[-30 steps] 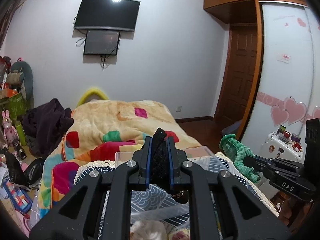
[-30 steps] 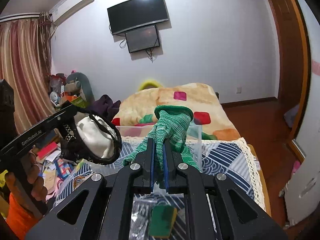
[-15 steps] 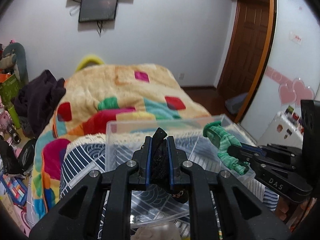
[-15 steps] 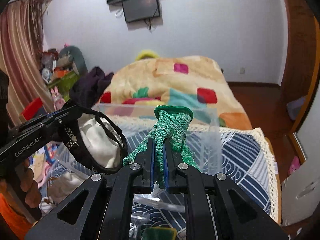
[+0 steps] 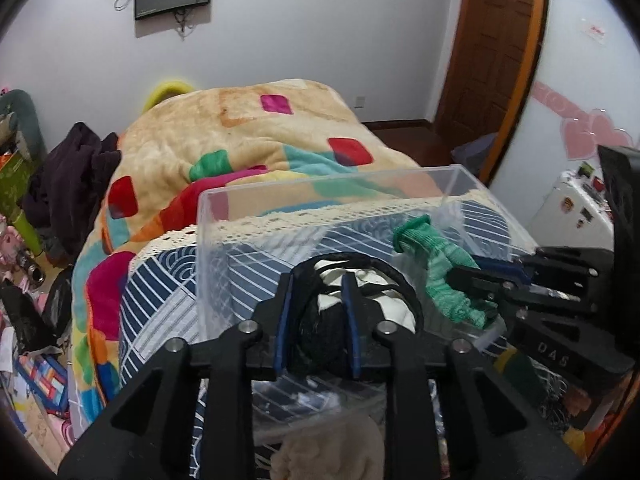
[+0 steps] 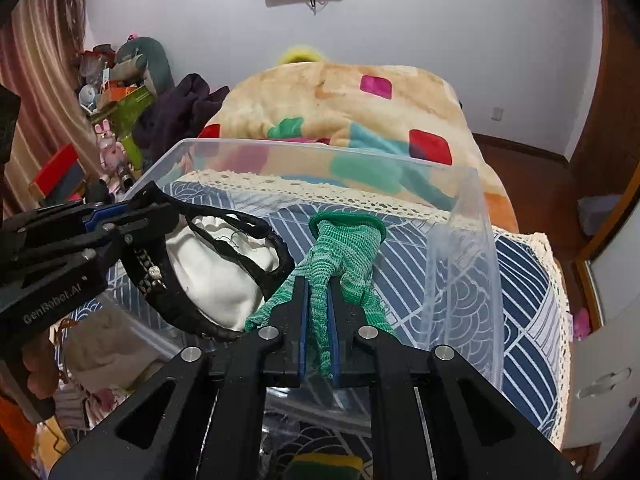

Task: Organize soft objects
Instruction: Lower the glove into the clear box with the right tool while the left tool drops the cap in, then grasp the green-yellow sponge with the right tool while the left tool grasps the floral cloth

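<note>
A clear plastic bin [image 5: 320,188] [image 6: 464,248] stands on a blue patterned cloth with a lace edge. My left gripper [image 5: 316,284] is shut on a black and white padded garment [image 5: 360,280], held over the bin's near side; it also shows in the right wrist view [image 6: 224,272]. My right gripper [image 6: 318,292] is shut on a green knitted glove [image 6: 344,248], held over the bin to the right of the garment. The glove also shows in the left wrist view [image 5: 440,272].
A beige soft item [image 5: 328,452] [image 6: 108,344] lies in front of the bin. A green and yellow sponge [image 6: 324,468] lies by the bin's near edge. Behind the bin is a bed with a colourful blanket [image 5: 240,136]. Clutter fills the floor at left [image 5: 24,240].
Both grippers have moved forward and tilted down over the bin with their loads. The garment and glove now hang lower, inside the bin's opening.
</note>
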A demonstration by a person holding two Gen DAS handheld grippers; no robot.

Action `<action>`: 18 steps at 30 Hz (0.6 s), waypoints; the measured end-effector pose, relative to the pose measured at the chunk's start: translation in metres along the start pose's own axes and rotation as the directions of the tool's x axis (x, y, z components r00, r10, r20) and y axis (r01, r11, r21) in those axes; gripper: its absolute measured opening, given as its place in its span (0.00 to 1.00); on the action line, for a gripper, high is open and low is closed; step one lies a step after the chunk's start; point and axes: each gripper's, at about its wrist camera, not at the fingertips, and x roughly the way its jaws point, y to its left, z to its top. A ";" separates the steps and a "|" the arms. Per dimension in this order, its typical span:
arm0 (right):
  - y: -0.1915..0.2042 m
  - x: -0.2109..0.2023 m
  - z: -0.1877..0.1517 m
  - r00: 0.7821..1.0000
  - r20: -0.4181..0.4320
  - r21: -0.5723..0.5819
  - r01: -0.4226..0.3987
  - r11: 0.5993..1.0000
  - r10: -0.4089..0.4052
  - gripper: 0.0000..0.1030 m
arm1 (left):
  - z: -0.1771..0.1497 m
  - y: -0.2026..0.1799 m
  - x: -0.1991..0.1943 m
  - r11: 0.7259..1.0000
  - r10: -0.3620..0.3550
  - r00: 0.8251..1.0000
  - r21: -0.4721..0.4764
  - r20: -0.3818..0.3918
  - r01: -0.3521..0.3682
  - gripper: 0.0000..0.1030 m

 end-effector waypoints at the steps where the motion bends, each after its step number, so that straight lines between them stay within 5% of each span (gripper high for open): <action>1: -0.001 -0.002 0.001 1.000 0.002 -0.001 -0.006 1.000 0.006 0.11 | -0.002 -0.001 -0.004 1.000 -0.006 1.000 0.005 0.005 0.006 0.30; 8: 0.003 -0.021 0.002 0.999 0.047 -0.024 -0.014 1.000 0.015 0.14 | -0.002 -0.003 -0.033 0.999 0.043 0.997 0.023 0.069 -0.045 0.56; 14: 0.006 -0.055 0.000 0.990 0.140 -0.019 0.023 1.000 -0.020 0.37 | -0.007 0.000 -0.068 0.997 0.071 0.987 -0.018 0.147 -0.069 0.87; 18: 0.009 -0.082 -0.007 0.975 0.219 -0.017 0.034 0.999 -0.030 0.60 | -0.016 -0.002 -0.085 0.997 0.069 0.982 -0.036 0.177 -0.064 0.94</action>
